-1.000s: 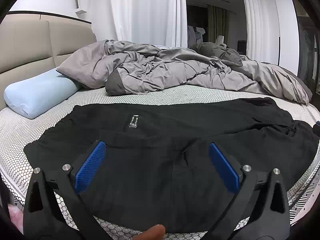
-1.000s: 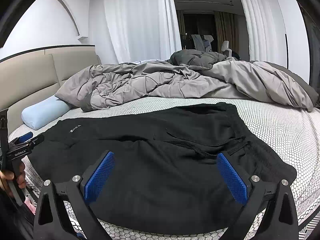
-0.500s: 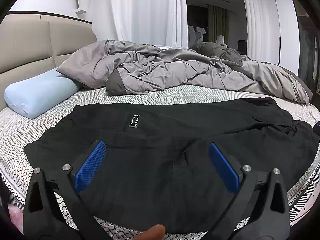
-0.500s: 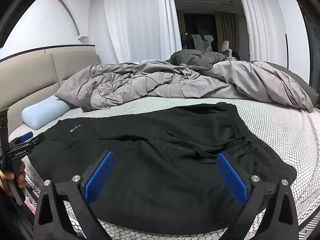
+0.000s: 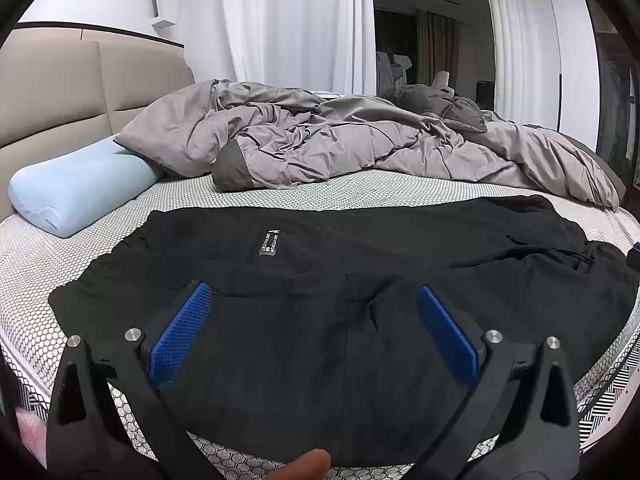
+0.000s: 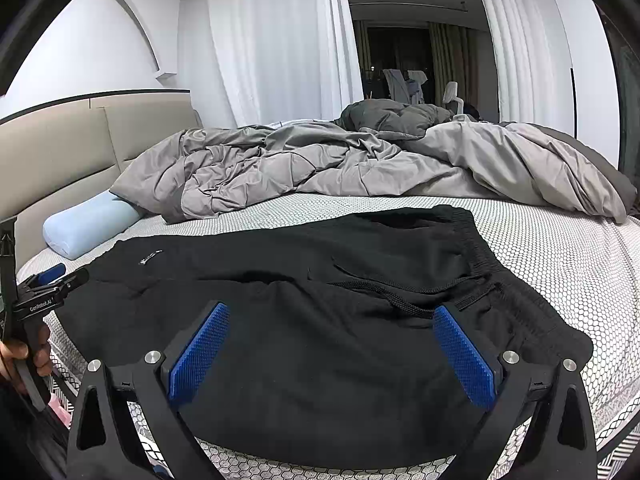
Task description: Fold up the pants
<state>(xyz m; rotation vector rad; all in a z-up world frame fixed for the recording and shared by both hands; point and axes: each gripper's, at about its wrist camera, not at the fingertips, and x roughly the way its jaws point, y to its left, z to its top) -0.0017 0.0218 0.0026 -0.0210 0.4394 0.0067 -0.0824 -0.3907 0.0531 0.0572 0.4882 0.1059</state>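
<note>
In the left wrist view, the left gripper [image 5: 314, 328] is being held wide open over the black pants [image 5: 320, 280], whose near edge is lying at 6 o'clock on the bed [image 5: 360, 196].

In the right wrist view, the right gripper [image 6: 330, 344] is being held wide open too, with bare bed showing at 3 o'clock.

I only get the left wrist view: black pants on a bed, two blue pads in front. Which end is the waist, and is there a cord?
Observer: In the right wrist view the elastic waistband is at the right end of the pants, and a black drawstring lies loose on the fabric.
Operator: Where is the other gripper?
Observer: The right gripper is open, pointed at the waist half, holding nothing.
Operator: Who holds mine?
Observer: A hand grips the handle of the left gripper by the left corner of the bed.
</note>
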